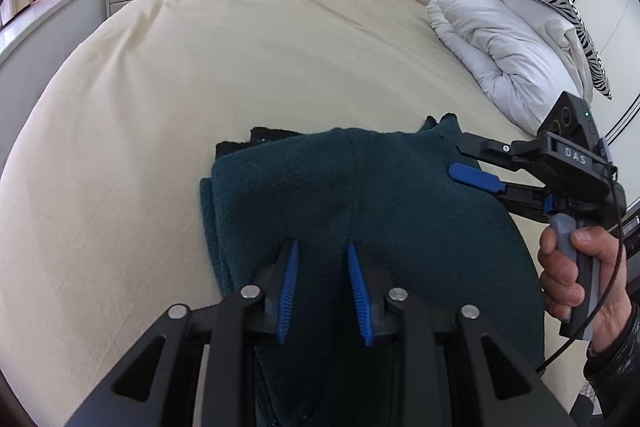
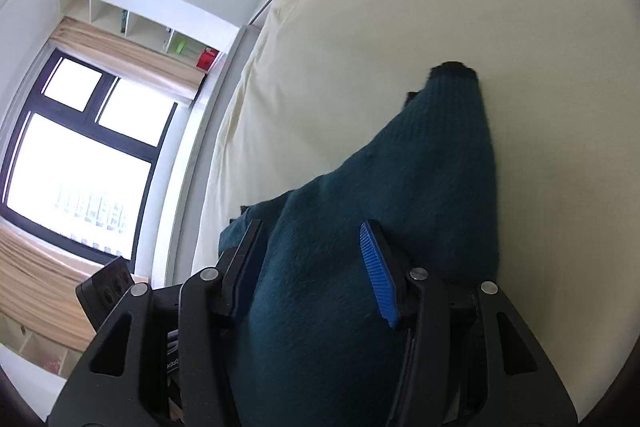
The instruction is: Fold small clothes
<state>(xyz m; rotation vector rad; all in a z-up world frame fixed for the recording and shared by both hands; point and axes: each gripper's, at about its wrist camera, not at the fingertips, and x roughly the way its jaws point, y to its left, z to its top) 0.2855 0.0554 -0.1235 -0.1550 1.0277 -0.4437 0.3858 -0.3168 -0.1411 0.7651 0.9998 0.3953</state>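
The left gripper [image 1: 322,291], at the bottom middle of the left view, has its two blue pads [image 1: 289,291] spread a little apart. The dark teal cloth [image 1: 360,195] runs up between them and under them. No pad presses flat on the cloth here, so I cannot tell if it is pinched.

The right gripper [image 1: 460,159] comes in from the right side of that view. Its blue pad [image 1: 474,179] lies on top of the cloth near the right edge, and its black finger sits just above. The cloth is between the two, so it looks pinched there. A hand [image 1: 576,275] holds the grey handle at the lower right.

In the right view, the right gripper [image 2: 312,267] sits at the bottom, with its fingers set wide. The cloth [image 2: 400,167] fills the gap between them and stretches up to a point near the middle of the frame.

The cloth is folded over, with stacked edges showing on its left side. It lies on a cream bed [image 1: 200,67]. A white duvet [image 1: 508,43] is bunched at the upper right, with a zebra pillow [image 1: 560,7] behind it. A window [image 2: 80,155] is on the left of the right view.
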